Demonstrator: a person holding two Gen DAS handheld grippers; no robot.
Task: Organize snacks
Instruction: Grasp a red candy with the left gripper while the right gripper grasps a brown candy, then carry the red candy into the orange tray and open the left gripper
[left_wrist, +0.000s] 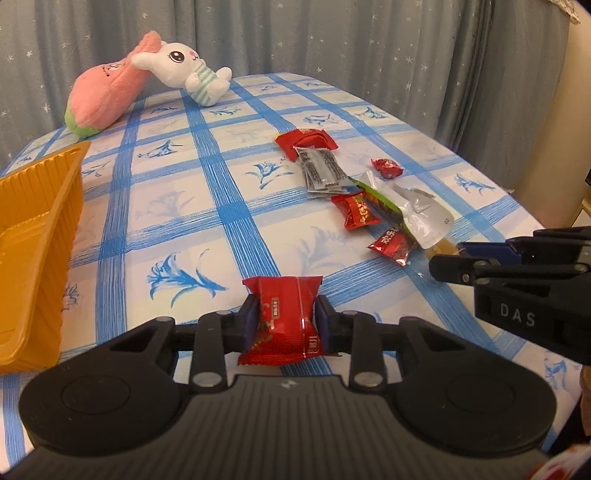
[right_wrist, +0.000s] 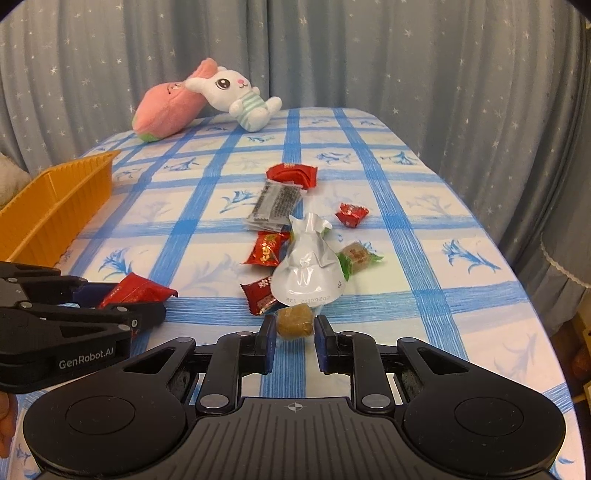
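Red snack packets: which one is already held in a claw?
The red packet clamped between the left claw pads; the other red packets lie loose on the blue-checked cloth.

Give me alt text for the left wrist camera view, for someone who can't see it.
The left gripper is shut on a red snack packet above a blue-checked tablecloth. An orange tray sits at the left edge, more wrapped snacks lie scattered to the right beside the right gripper, and two plush toys rest at the far end.
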